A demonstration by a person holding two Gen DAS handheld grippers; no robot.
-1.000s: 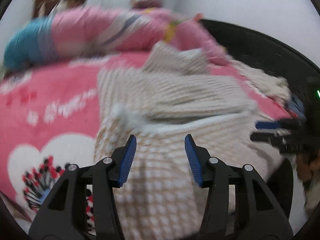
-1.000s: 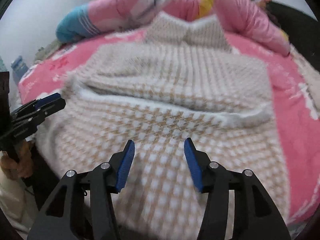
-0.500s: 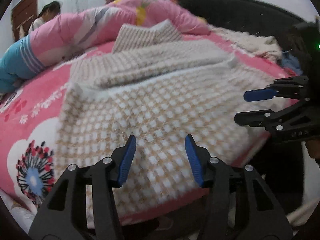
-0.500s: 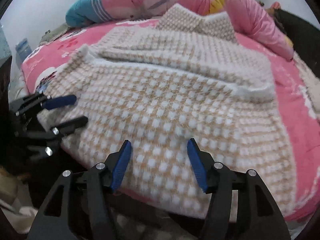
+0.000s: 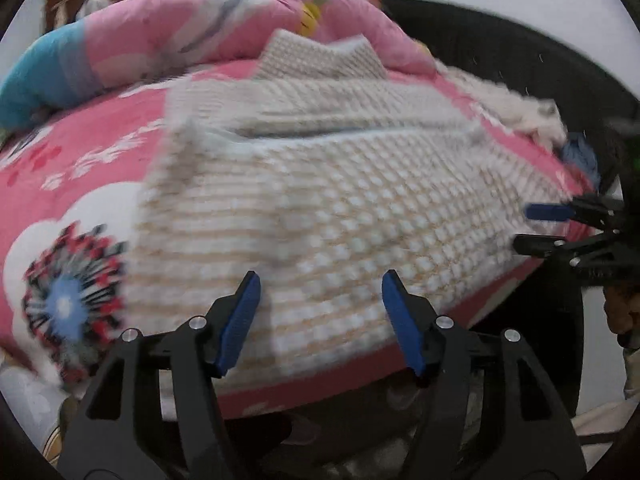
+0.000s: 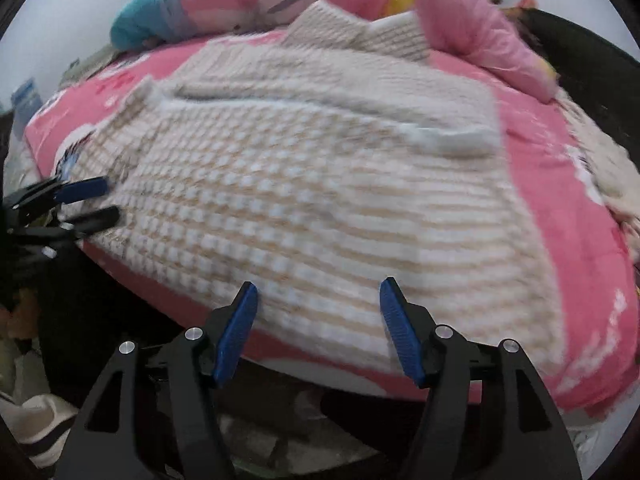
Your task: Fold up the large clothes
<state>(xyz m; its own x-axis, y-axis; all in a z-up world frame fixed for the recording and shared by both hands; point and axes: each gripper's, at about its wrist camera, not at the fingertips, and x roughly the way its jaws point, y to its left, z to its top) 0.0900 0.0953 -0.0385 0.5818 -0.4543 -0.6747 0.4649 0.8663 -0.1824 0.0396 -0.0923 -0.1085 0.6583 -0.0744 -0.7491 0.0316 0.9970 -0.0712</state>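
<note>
Pink floral bedsheet (image 5: 92, 168) at nine o'clock; rolled pink-and-blue quilt (image 5: 168, 40) at twelve; black headboard (image 5: 500, 68) at two.

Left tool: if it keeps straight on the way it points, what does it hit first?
Most likely the near hem of the sweater on the bed; the left tool, jaws opening and empty, points at it. Depth is unclear.

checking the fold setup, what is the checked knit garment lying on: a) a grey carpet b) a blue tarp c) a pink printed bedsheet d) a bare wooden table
c, the checked knit garment lies spread flat on the pink printed bedsheet, whose pink shows around its edges in both wrist views.
</note>
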